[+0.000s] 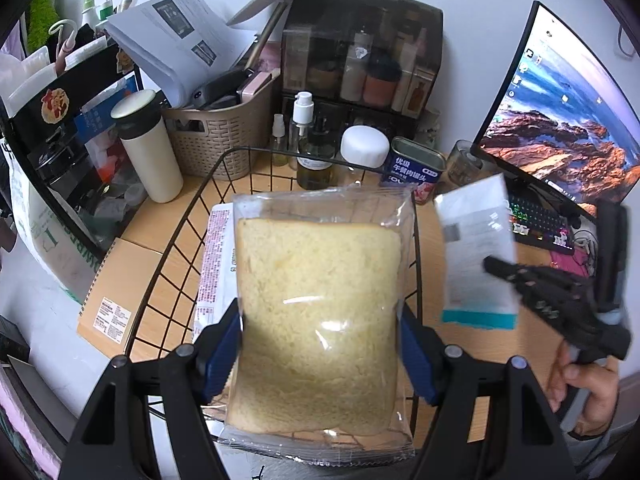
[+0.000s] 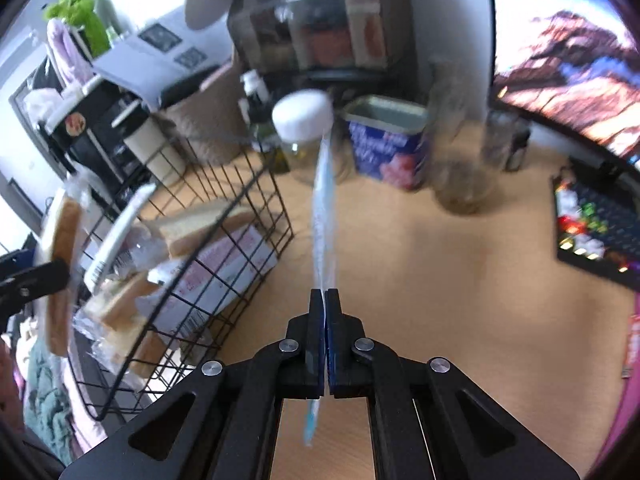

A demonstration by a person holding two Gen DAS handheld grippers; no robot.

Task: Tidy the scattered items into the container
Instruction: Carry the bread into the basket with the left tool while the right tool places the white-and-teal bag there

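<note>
L gripper [image 1: 320, 344] clamps a bagged bread slice [image 1: 320, 320] between its blue pads, bag held upright above the wire basket [image 1: 168, 264]; under it, inside the basket, lies a white pack w/ red print [image 1: 214, 264]. R gripper [image 2: 325, 300], jaws pinched nearly together, grips a thin white packet w/ teal edge [image 2: 323, 208] edge-on over the bare wood desk [image 2: 440, 280], just right of the basket; from the left wrist view the same packet [image 1: 476, 256] hangs flat-faced beside the basket's right rim. Right wrist view, blurred, shows more bagged bread [image 2: 120, 308] and the red-print box [image 2: 224, 276] piled in the basket [image 2: 240, 208]. Beyond the basket stand a white-capped jar [image 1: 364, 146], a blue meat tin [image 1: 414, 168], pump bottles [image 1: 302, 120], a cream tumbler [image 1: 148, 148] and a woven bin [image 1: 220, 132] stuffed w/ papers. At rear, a smoked cosmetics case [image 1: 360, 52] against the wall; far right, a monitor [image 1: 560, 120] and lit keyboard [image 1: 540, 220].
</note>
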